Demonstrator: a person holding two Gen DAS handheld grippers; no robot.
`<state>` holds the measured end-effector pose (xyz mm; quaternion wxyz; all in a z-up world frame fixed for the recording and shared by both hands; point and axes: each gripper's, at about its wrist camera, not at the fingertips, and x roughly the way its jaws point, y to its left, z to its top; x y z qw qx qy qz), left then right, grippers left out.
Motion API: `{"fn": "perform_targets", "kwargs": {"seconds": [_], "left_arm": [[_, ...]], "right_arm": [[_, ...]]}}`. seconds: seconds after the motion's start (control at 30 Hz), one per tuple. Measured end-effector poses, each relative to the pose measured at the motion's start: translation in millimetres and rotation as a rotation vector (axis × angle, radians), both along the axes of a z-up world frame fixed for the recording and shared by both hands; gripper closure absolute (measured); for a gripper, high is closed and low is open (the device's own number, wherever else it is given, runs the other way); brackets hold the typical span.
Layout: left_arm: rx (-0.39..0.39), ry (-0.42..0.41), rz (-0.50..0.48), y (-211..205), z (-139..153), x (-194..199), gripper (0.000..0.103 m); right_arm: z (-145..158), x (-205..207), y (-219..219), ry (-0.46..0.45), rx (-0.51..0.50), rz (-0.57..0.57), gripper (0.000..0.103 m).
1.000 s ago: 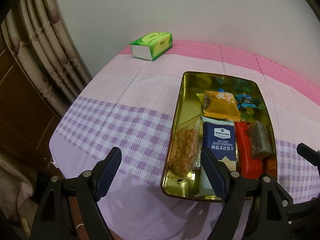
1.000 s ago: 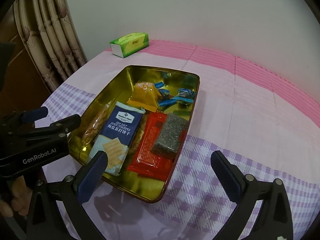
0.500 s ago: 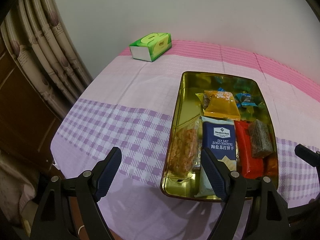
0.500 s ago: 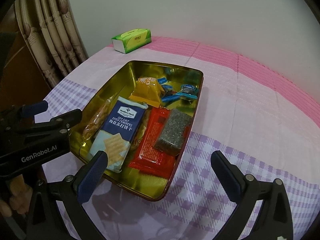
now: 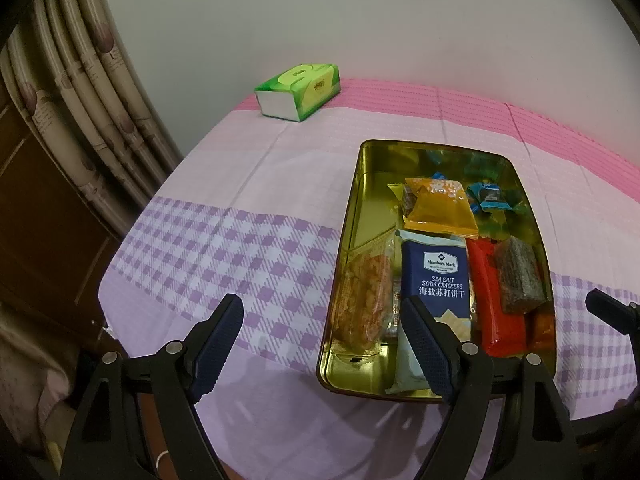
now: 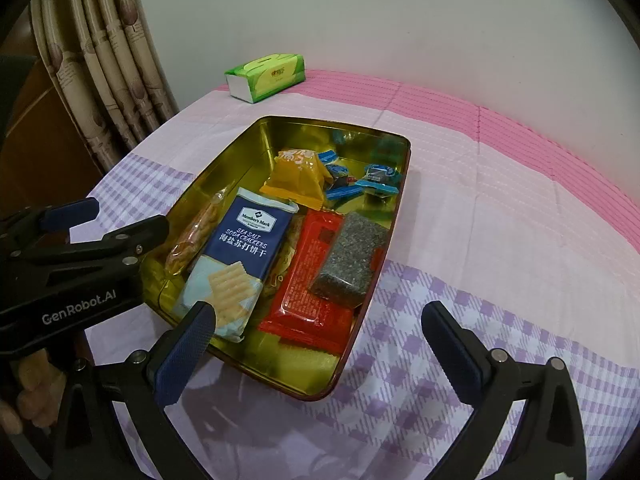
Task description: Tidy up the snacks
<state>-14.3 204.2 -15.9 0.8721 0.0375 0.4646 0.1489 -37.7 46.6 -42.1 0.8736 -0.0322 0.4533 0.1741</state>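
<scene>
A gold metal tin (image 5: 352,216) (image 6: 224,160) sits on the cloth-covered table and holds several snacks: a blue sea salt cracker pack (image 5: 434,280) (image 6: 244,248), a yellow packet (image 5: 438,208) (image 6: 298,178), a red packet (image 5: 496,312) (image 6: 316,280), a dark seeded bar (image 5: 518,276) (image 6: 350,260), a clear pack of golden biscuits (image 5: 362,300) (image 6: 196,232) and small blue candies (image 5: 488,196) (image 6: 360,180). My left gripper (image 5: 322,344) is open and empty at the tin's near left corner; it also shows in the right wrist view (image 6: 104,224). My right gripper (image 6: 320,344) is open and empty over the tin's near right corner.
A green tissue pack (image 5: 298,90) (image 6: 266,76) lies at the table's far left by the white wall. Curtains (image 5: 80,120) and a brown wooden panel (image 5: 36,236) stand past the table's left edge. The pink and purple checked cloth (image 6: 500,220) spreads right of the tin.
Both grippers have drifted slightly back and up from the tin, which now sits a little farther into each view. Both stay open and empty.
</scene>
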Motion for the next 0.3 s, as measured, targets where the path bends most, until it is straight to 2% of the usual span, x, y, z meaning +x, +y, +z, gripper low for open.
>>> {"fn": "perform_targets", "kwargs": {"seconds": [0.3], "left_arm": [[-0.004, 0.0, 0.001, 0.9, -0.5, -0.2, 0.022]], "right_arm": [[1.5, -1.0, -0.1, 0.0, 0.007, 0.0, 0.001]]}}
